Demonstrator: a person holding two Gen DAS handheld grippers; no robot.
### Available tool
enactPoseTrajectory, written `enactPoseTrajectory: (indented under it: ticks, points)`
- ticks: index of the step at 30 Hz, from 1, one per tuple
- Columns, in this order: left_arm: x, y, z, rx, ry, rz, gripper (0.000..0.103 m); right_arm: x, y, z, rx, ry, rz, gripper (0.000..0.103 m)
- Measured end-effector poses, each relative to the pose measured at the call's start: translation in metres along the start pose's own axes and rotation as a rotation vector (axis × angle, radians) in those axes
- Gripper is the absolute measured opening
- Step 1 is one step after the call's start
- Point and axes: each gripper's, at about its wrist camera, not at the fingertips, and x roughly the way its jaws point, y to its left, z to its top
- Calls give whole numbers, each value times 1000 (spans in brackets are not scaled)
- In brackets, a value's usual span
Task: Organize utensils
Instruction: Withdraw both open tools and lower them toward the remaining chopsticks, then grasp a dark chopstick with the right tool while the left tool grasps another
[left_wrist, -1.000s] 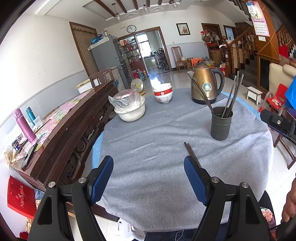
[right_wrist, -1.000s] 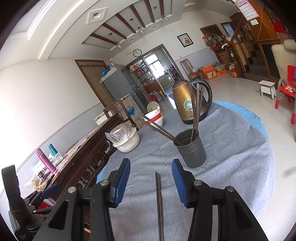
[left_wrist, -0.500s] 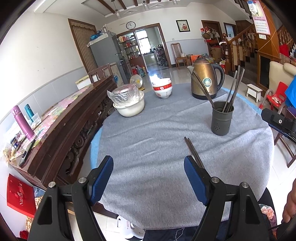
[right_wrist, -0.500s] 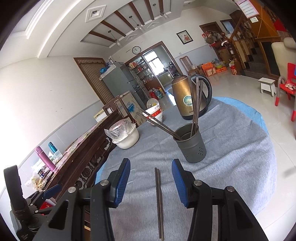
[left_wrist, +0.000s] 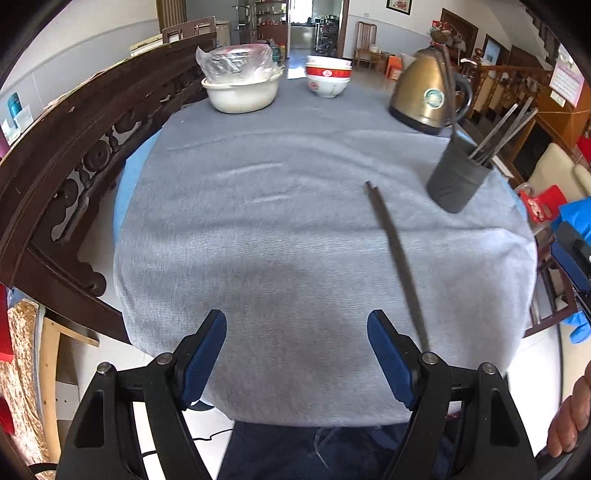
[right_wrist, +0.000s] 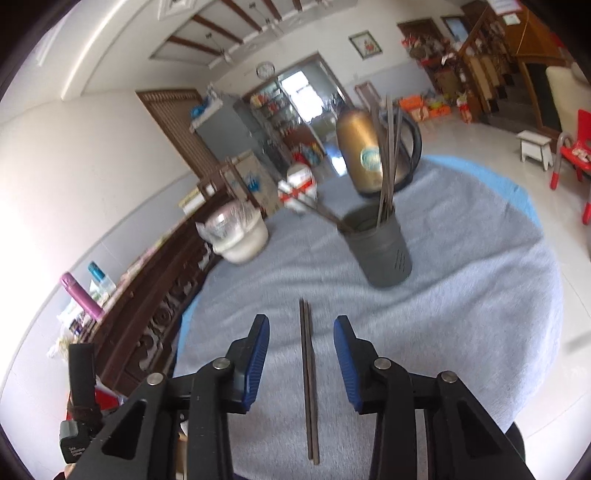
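— So where's the loose pair of chopsticks (right_wrist: 308, 384)?
— Lying flat on the grey-clothed surface (left_wrist: 258, 229), side by side, between the blue pads of the right claw (right_wrist: 301, 350), which is closing but hasn't touched them.
— And the left claw (left_wrist: 295, 354)?
— Spread wide over bare cloth, nothing in it; the pair lies just right of it.
— The holder (right_wrist: 380, 251)?
— Upright beyond the pair, chopsticks inside, kettle (left_wrist: 424, 96) behind.
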Motion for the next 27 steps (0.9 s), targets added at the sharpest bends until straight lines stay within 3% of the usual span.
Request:
enactPoseTrajectory:
  ticks: [10, 17, 27]
  points:
    - [38, 22, 4, -21, 57, 11, 79, 116, 3, -4, -52, 265, -34, 39]
    - [49, 37, 18, -35, 48, 8, 79, 183, 0, 6, -72, 356, -73, 34]
    - [70, 40, 35, -29, 64, -4, 79, 227, 2, 10, -103, 423, -106, 28]
